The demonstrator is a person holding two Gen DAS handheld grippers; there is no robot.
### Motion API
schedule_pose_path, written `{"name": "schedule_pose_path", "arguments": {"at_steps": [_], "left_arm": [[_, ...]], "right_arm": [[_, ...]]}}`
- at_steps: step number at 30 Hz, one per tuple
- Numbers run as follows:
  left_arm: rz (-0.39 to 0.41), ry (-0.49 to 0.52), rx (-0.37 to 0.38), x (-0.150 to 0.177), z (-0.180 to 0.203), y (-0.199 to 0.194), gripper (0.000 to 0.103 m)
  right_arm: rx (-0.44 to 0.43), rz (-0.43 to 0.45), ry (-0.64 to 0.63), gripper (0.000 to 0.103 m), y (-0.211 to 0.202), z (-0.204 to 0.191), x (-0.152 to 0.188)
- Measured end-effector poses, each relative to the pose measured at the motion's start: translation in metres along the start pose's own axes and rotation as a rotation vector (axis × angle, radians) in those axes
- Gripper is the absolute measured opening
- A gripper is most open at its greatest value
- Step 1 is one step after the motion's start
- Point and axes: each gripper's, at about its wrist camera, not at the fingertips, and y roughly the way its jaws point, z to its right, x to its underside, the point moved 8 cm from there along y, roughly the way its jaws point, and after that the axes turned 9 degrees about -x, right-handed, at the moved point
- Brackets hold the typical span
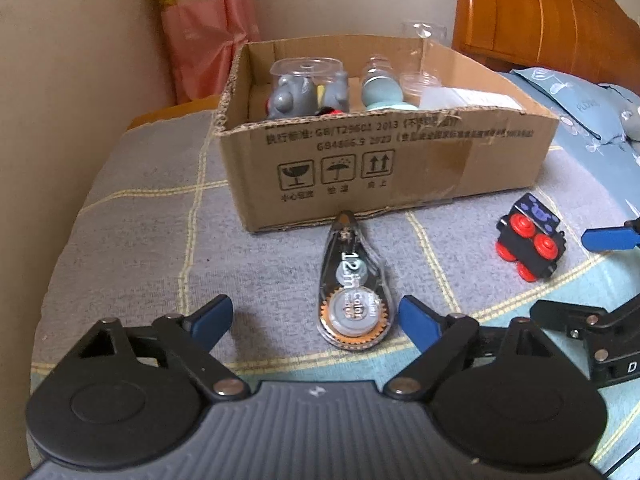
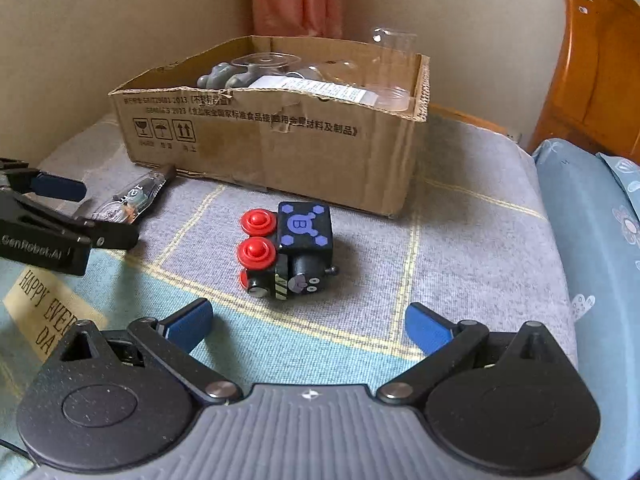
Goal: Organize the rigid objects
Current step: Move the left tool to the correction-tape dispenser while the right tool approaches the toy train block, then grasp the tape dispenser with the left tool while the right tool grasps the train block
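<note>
A clear correction tape dispenser (image 1: 354, 292) lies on the grey plaid blanket, its tip pointing at the cardboard box (image 1: 380, 160). My left gripper (image 1: 314, 312) is open, its blue pads either side of the dispenser's round end without touching it. A black toy train with red wheels (image 2: 296, 248) lies on its side just ahead of my open right gripper (image 2: 308, 312), with nothing between those fingers. The train (image 1: 530, 240) also shows at the right of the left wrist view. The box (image 2: 280, 152) holds a grey toy in a clear case (image 1: 304, 88), a teal bottle (image 1: 380, 88) and clear cups.
The blanket (image 1: 140, 220) covers a bed that drops off at the left near a beige wall. A blue flowered pillow (image 2: 592, 220) lies to the right, a wooden headboard (image 2: 592, 72) behind it. A pink curtain (image 1: 200, 32) hangs behind the box.
</note>
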Motion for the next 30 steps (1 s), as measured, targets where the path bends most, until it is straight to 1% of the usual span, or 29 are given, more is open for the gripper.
{"name": "schedule_pose_path", "arguments": {"at_steps": [3,9,13,14,16,20,22,23,26,30], "left_arm": [[-0.007,-0.006,-0.02,0.003,-0.012,0.0,0.091],[-0.021,-0.049,-0.084,0.009,-0.048,0.001,0.092],[-0.023,-0.063,-0.122,0.004,-0.058,0.006,0.092],[-0.023,-0.064,-0.124,0.003,-0.057,0.006,0.089],[-0.02,-0.049,-0.093,0.002,-0.05,0.003,0.089],[-0.02,-0.028,-0.005,0.005,-0.027,-0.006,0.09],[-0.024,-0.022,0.021,0.005,-0.016,-0.003,0.091],[-0.031,-0.02,0.019,0.004,-0.012,0.001,0.092],[-0.016,-0.045,0.008,0.001,-0.009,0.009,0.098],[-0.007,-0.062,-0.005,-0.007,-0.009,0.016,0.098]], "right_arm": [[-0.005,-0.005,-0.005,0.103,0.0,0.0,-0.001],[-0.002,-0.006,-0.001,0.103,0.001,0.001,-0.003],[0.006,0.007,0.005,0.103,0.002,0.0,-0.003],[0.008,0.008,0.007,0.103,0.002,0.0,-0.003],[0.01,0.008,0.009,0.103,0.002,0.0,-0.004],[0.011,0.011,0.009,0.103,0.001,0.0,-0.003],[0.011,0.017,0.009,0.103,0.0,0.0,-0.003],[0.012,0.019,0.008,0.103,0.0,0.0,-0.003],[0.011,0.023,0.006,0.103,0.0,0.0,-0.003],[0.005,0.027,-0.003,0.103,0.0,0.0,-0.002]]}}
